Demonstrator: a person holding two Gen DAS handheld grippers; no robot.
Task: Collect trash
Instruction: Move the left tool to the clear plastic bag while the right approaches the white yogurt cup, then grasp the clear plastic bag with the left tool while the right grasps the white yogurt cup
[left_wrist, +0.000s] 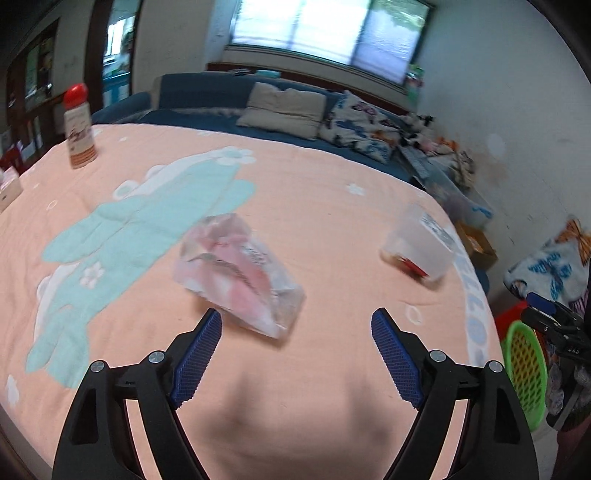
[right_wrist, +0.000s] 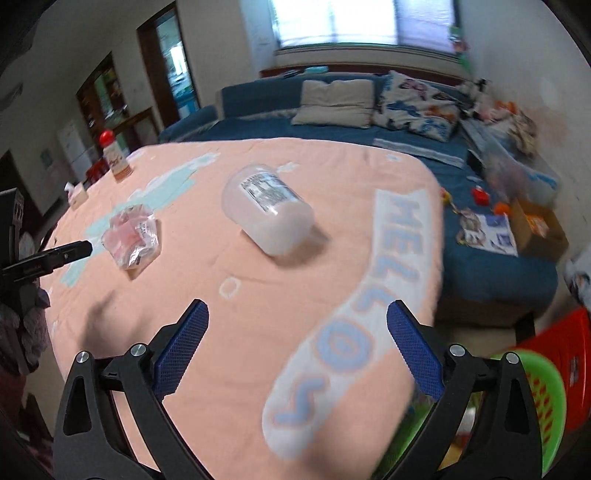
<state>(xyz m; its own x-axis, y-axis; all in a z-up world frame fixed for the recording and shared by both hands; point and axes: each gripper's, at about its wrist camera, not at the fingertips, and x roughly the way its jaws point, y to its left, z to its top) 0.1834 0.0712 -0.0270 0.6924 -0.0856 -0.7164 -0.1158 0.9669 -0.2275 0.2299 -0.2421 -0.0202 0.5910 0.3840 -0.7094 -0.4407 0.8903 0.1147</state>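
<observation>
**Both grippers empty and wide open; wrapper and jar not yet picked up**

Left gripper (left_wrist: 296, 322): jaws spread wide, nothing held between the pads. Right gripper (right_wrist: 297, 313): same, jaws spread wide, nothing held.

Trash is laid on the pink blanket (left_wrist: 314, 206) covering the table:
- Crumpled clear plastic wrapper (left_wrist: 236, 273) with pink print, seen just beyond the left gripper's fingertips, slightly left of the centre line. Long axis is run diagonally, from far-left to near-right; the near-right corner is pointed towards the gap between the jaws. Not touched.
- Translucent plastic jar (right_wrist: 267, 210), tipped on its side, label up. It is seen ahead of the right gripper, a little left of centre and clearly apart from the fingertips. Long axis is run from far-left to near-right; a red part is seen at the near end in the left wrist view, which end is the mouth cannot be told through the blur.

Judged nearest pairing: wrapper to the left gripper, jar to the right gripper. The wrapper is the closer target; a short forward move with a slight roll across its long axis is probably needed.

A green mesh basket (right_wrist: 543, 402) is seen off the near-right table edge, presumably the drop point. A red-capped bottle (left_wrist: 78, 125) is stood upright at the far-left, well apart.
</observation>
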